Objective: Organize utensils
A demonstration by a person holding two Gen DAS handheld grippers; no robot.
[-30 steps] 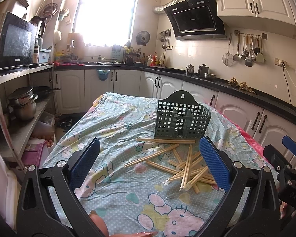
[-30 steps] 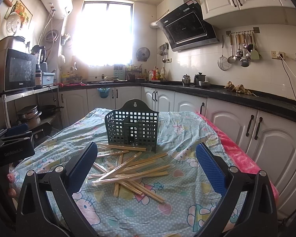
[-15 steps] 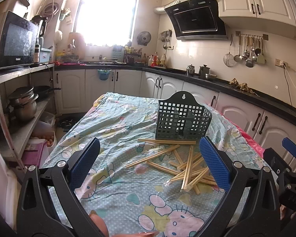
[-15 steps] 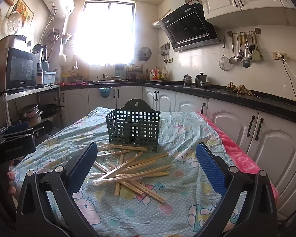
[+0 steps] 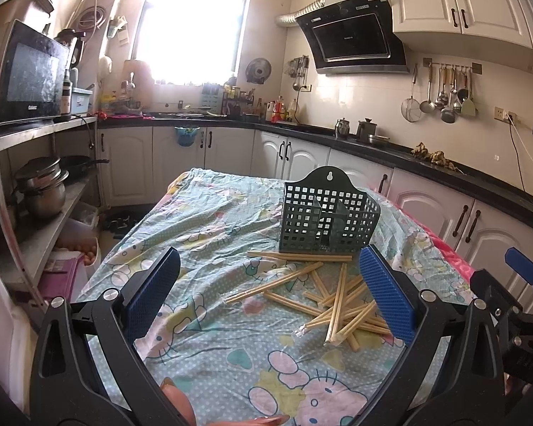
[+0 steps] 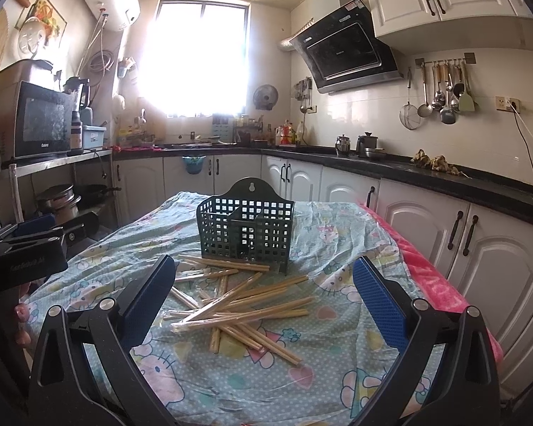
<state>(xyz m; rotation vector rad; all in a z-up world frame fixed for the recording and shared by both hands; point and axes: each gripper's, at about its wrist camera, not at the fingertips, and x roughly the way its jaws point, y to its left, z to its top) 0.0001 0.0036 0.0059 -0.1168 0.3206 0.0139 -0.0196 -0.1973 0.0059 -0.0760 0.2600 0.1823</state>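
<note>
A dark green perforated utensil basket (image 5: 328, 218) (image 6: 245, 229) stands upright on the cloth-covered table (image 5: 213, 220) (image 6: 337, 372). Several wooden chopsticks (image 5: 337, 298) (image 6: 238, 309) lie scattered in a loose pile in front of it, some in clear wrappers. My left gripper (image 5: 270, 294) hovers open above the near table, the pile beside its right pad. My right gripper (image 6: 263, 294) hangs open over the pile, nothing between its blue pads. Each gripper shows at the edge of the other's view: the right gripper's body (image 5: 515, 305), the left gripper's body (image 6: 28, 248).
White cabinets under a black counter (image 6: 462, 184) run along the right and far sides. A metal shelf rack (image 5: 35, 184) with a microwave and pots stands left of the table. A pink cloth edge (image 6: 430, 280) hangs off the table's right side.
Both views have shifted only slightly; the basket and chopsticks lie as before, and both grippers stay open.
</note>
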